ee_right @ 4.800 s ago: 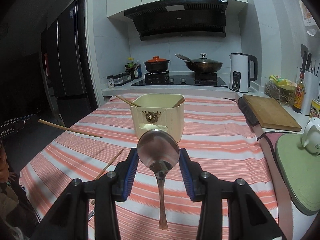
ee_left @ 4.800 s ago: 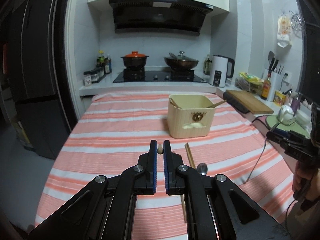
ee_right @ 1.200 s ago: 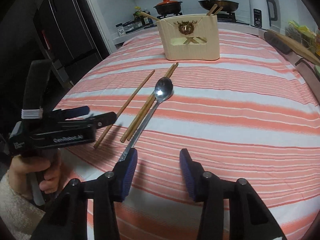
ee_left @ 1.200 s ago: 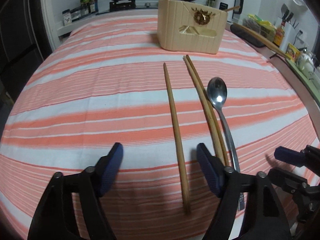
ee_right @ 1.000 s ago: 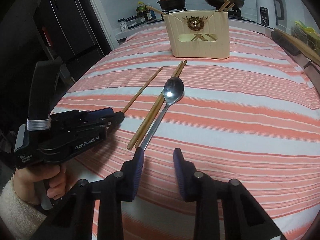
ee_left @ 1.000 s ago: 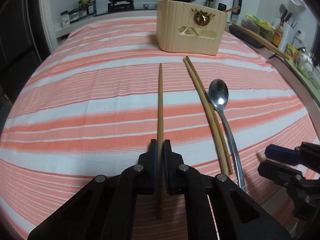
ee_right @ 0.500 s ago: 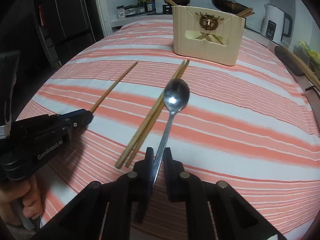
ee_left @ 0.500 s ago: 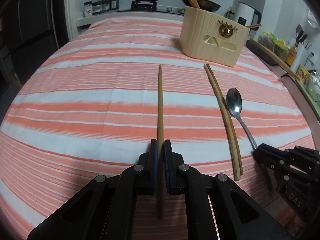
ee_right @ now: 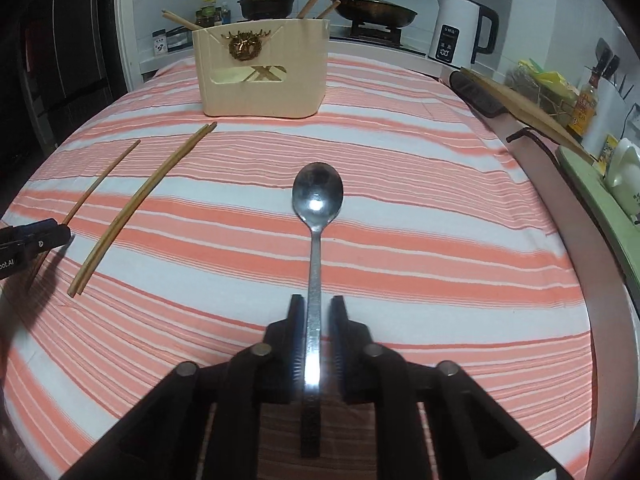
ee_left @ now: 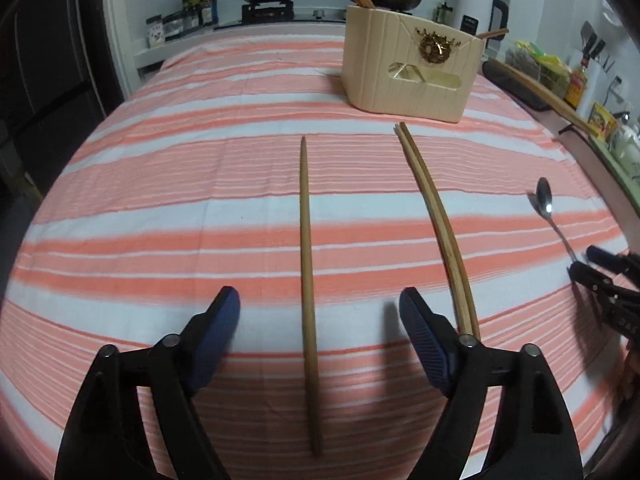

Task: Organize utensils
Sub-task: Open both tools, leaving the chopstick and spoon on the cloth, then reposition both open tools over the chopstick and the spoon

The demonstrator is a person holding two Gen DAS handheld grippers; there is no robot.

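Nearest in the left wrist view, the left gripper [ee_left: 320, 312] has just been opening and its jaws now stand wide apart, with a single wooden chopstick [ee_left: 306, 264] lying loose on the striped tablecloth [ee_left: 160, 184] between them, touched by neither blue pad. Just right of it a pair of chopsticks [ee_left: 434, 220] lies side by side, its near end passing behind the right-hand finger. In the right wrist view, the right gripper [ee_right: 318, 320] has also just been opening; its jaws stand a little apart with the handle of the metal spoon [ee_right: 318, 200] running between them, a narrow gap on each side, so nothing is clamped. The spoon lies flat on the cloth, bowl pointing away, well right of the chopstick pair. Beyond all of these stands the cream utensil holder [ee_right: 262, 80], with several chopsticks already leaning in it; the open cloth between it and the loose pieces holds nothing else. Along the right edge a wooden cutting board [ee_right: 520, 100] overhangs the table. Farther back sit a white electric kettle [ee_right: 460, 32], a black pot with an orange lid [ee_right: 268, 2] and a lidded wok [ee_right: 374, 10] on the stove.
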